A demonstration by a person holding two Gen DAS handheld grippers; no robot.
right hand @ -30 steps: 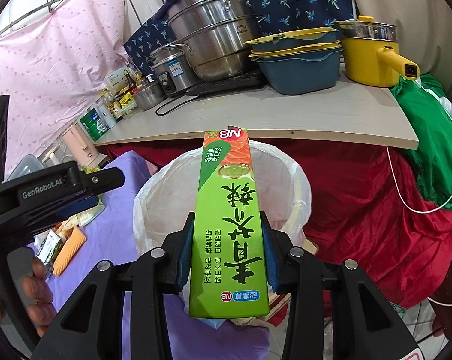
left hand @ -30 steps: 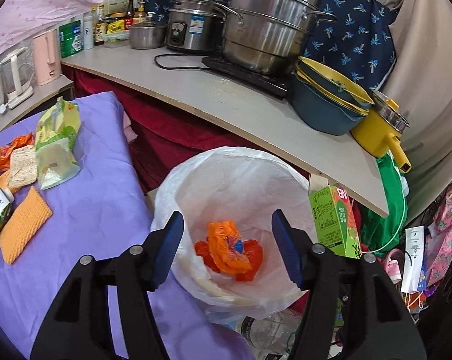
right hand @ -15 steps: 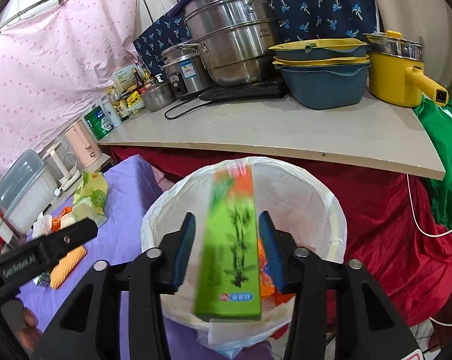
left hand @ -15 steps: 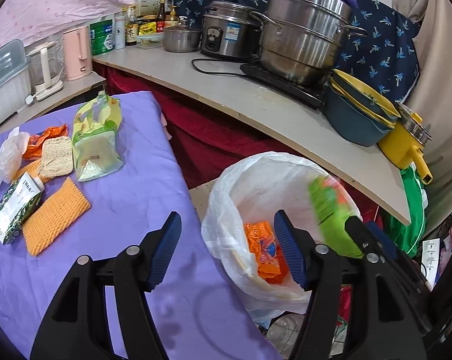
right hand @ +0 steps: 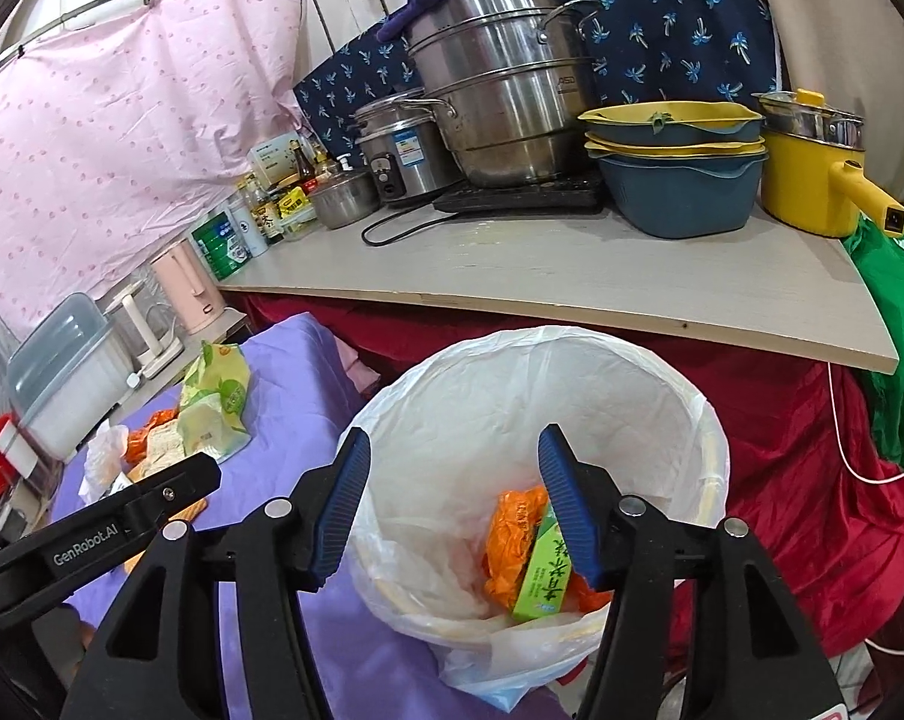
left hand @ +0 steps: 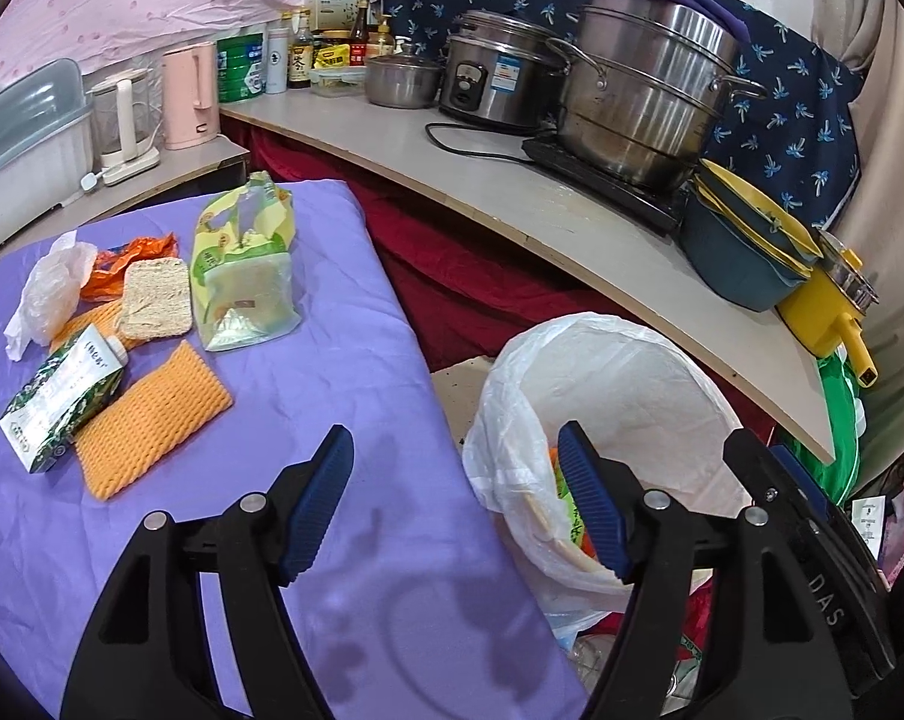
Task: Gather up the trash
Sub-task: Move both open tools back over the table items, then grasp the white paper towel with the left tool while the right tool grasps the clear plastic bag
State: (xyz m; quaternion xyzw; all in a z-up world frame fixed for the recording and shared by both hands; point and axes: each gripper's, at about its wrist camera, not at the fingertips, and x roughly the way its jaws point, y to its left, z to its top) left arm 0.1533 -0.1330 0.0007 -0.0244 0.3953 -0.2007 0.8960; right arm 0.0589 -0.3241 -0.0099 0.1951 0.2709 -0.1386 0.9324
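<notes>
Carton (right hand: 545,570) in bin (right hand: 662,372) beneath tool (right hand: 452,504)

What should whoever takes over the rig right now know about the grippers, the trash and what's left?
Left gripper: open, empty, over the purple cloth beside the bin.
Right gripper: empty above the bin, jaws just been opening, nothing between them.
Done: green carton and orange wrapper lie in the bin.
Left on the cloth: small carton, orange pad, noodle block, green bag, orange wrapper scrap, clear bag.
Next, probably: left gripper takes the nearest piece.
</notes>
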